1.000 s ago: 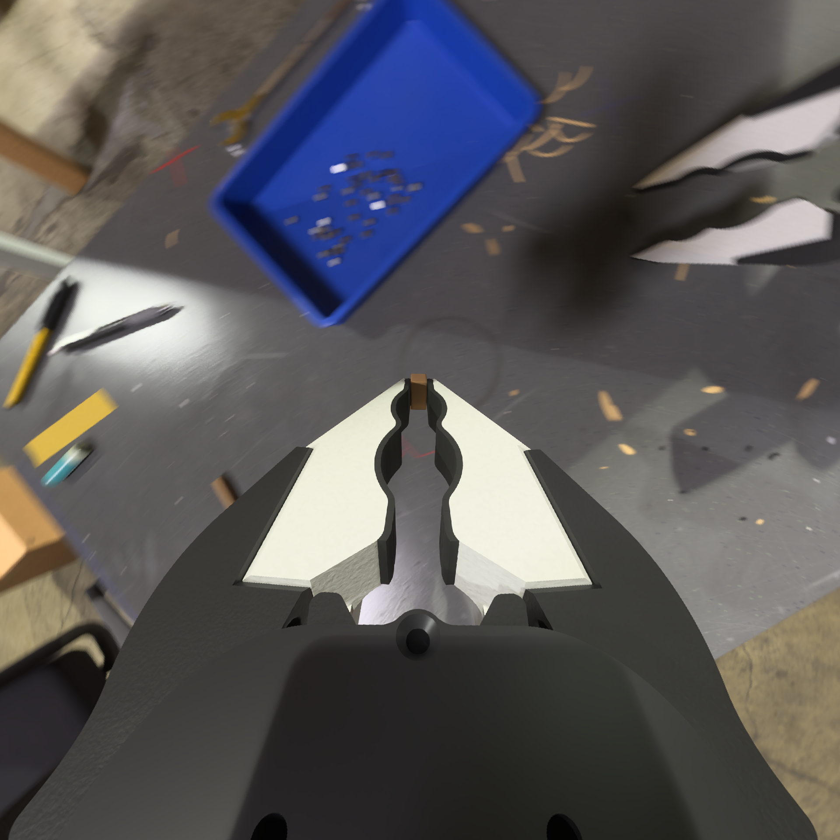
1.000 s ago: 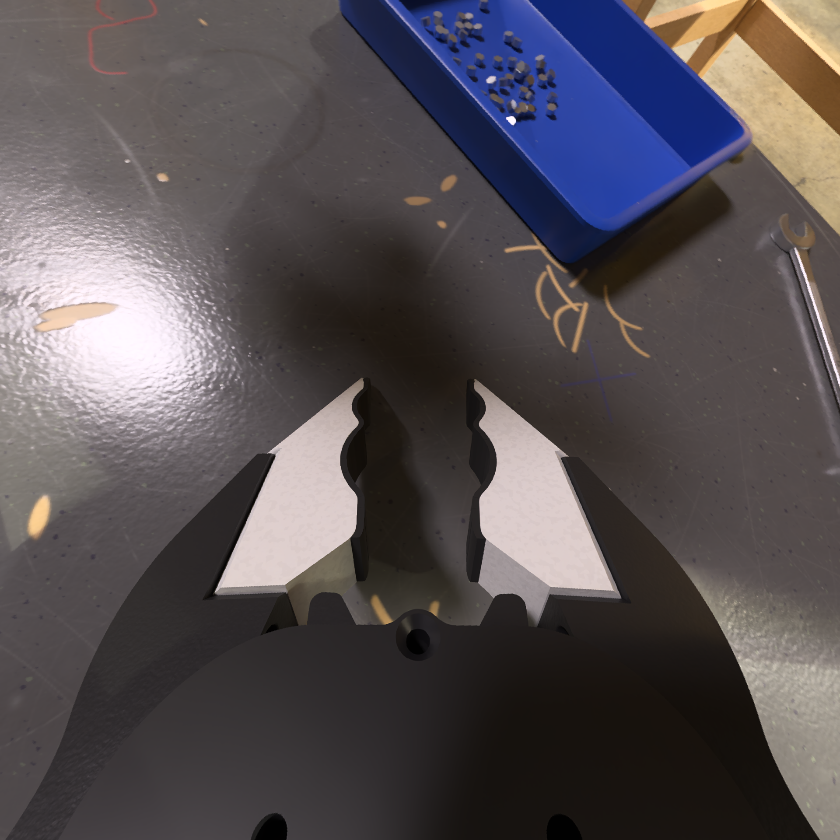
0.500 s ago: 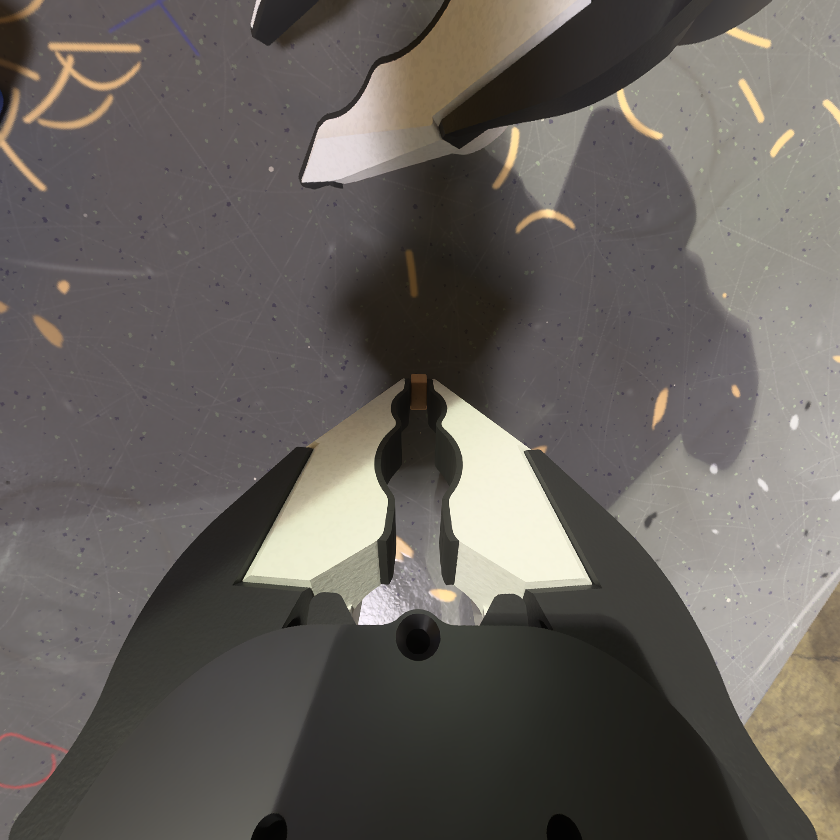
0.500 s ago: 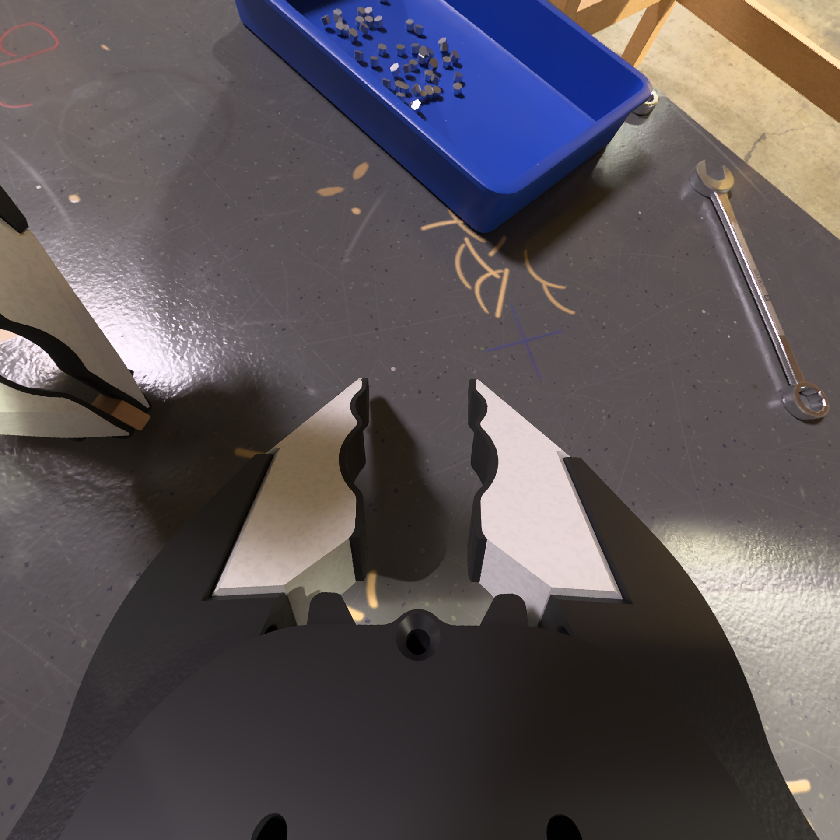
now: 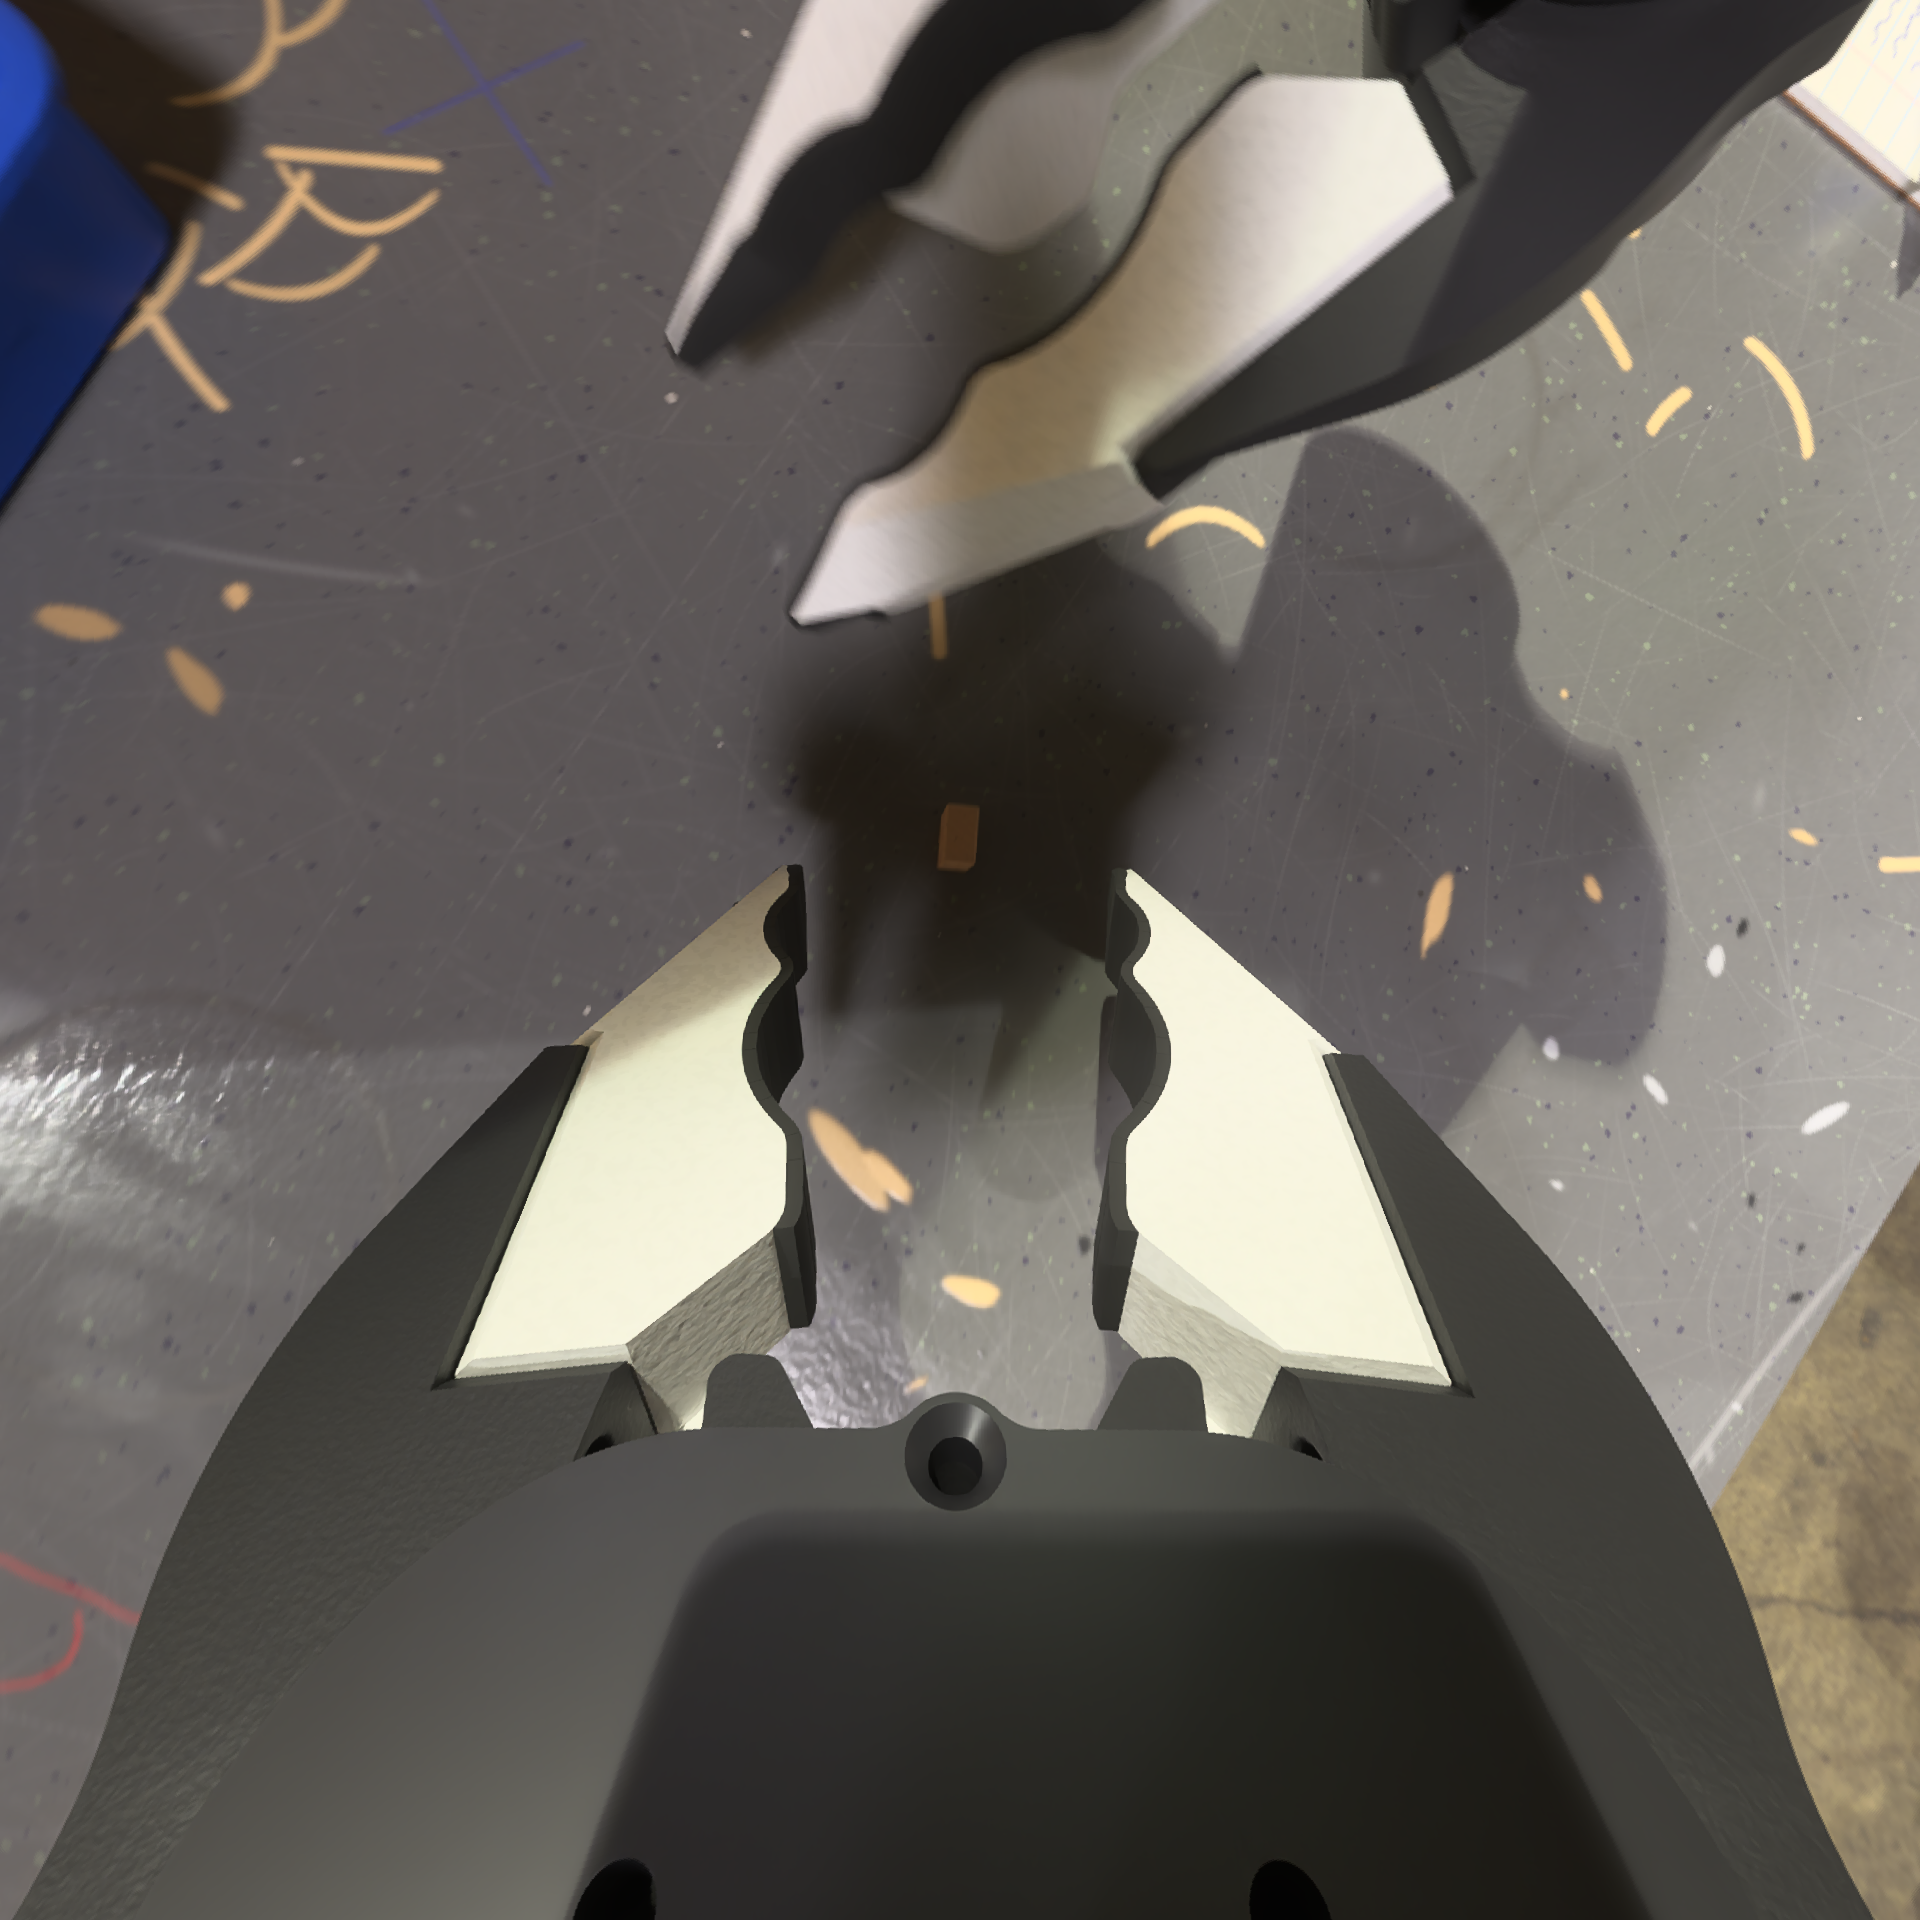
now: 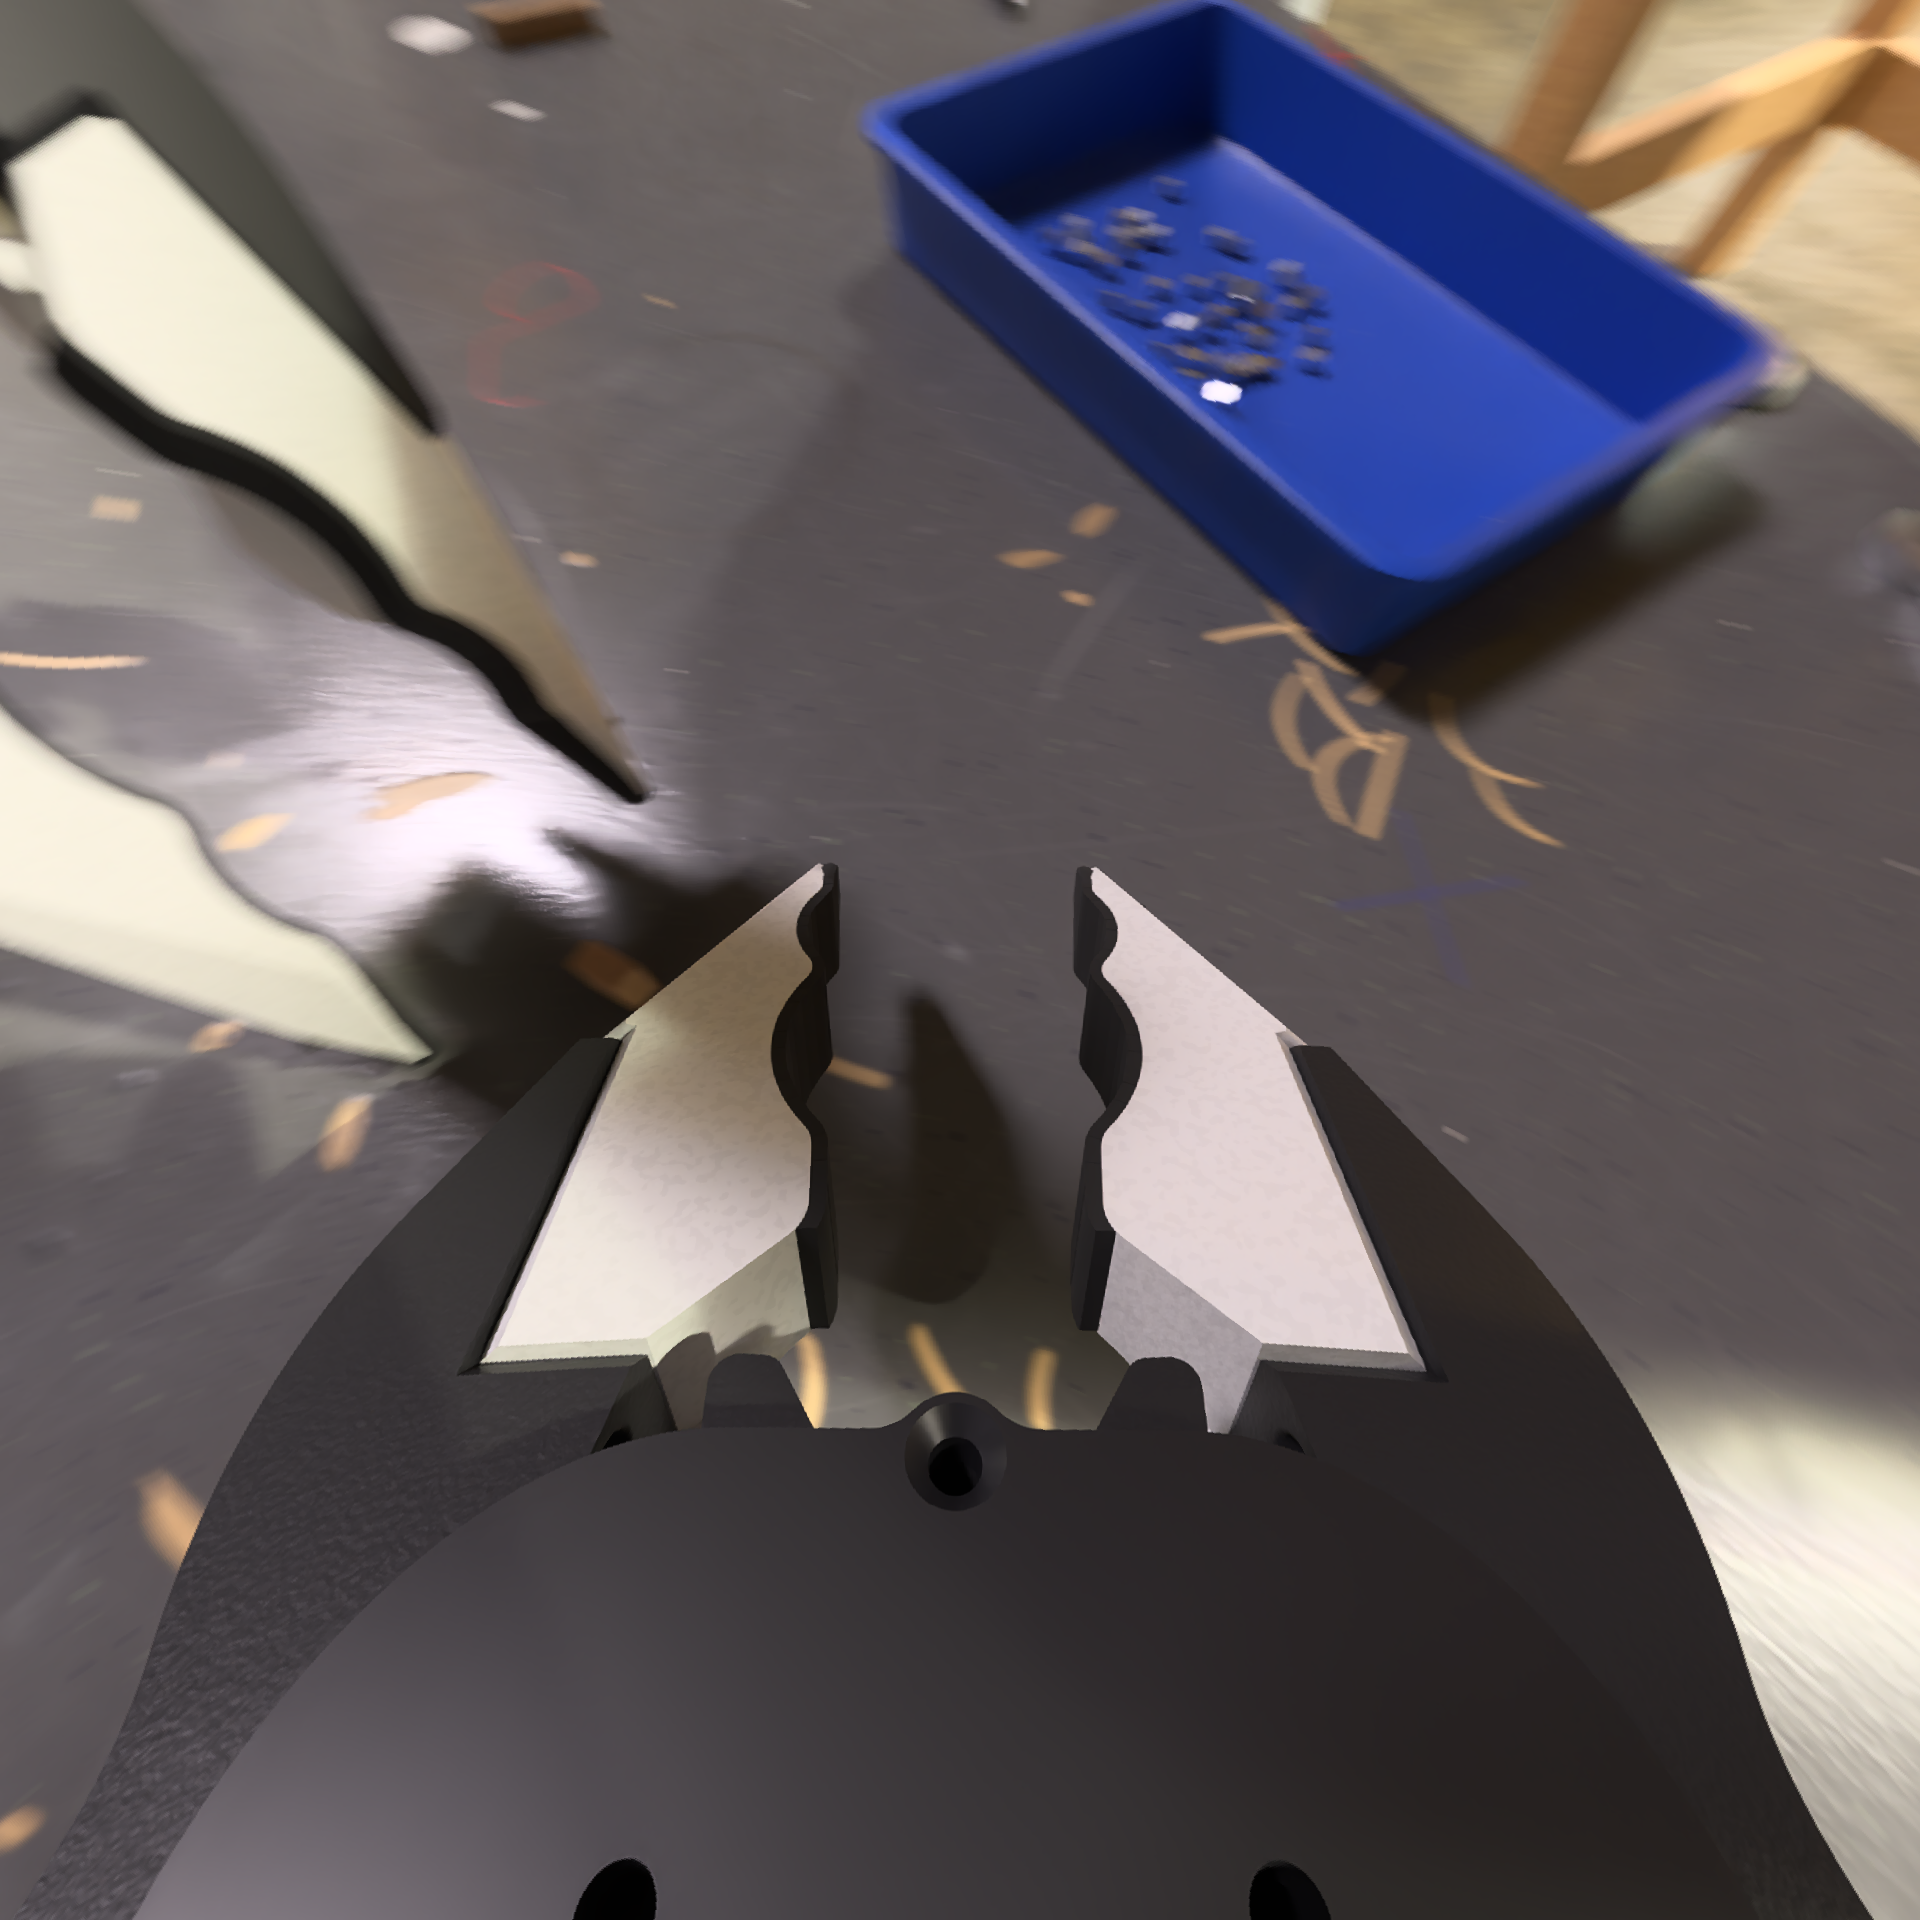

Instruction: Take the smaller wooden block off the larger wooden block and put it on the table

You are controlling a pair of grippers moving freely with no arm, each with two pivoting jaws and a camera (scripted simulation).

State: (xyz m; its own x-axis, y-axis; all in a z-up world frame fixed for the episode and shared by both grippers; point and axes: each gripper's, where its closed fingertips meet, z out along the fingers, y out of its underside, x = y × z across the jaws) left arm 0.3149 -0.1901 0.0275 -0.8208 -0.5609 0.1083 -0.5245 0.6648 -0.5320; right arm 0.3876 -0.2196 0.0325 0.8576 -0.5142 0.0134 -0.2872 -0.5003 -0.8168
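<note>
The smaller wooden block [image 5: 956, 837] is a tiny tan piece lying on the dark grey table [image 5: 416, 831], in shadow just beyond my left fingertips. My left gripper [image 5: 956, 878] is open and empty, jaws wide apart, with the block free in front of the gap. It also shows at the left of the right wrist view [image 6: 525, 925]. My right gripper [image 6: 954, 883] is open and empty over the table; it hangs above and beyond the block in the left wrist view [image 5: 748, 478]. The larger wooden block is not in view.
A blue tray [image 6: 1558, 457] holding several small metal bits stands at the far right, and its corner shows in the left wrist view [image 5: 52, 260]. Wood shavings and chalk marks [image 5: 301, 239] dot the table. The table edge [image 5: 1766, 1351] runs at the right, with floor beyond.
My left gripper has opened and let go of the small block, which now lies on the table. My right gripper has come closer to the left one, and its view is blurred by motion.
</note>
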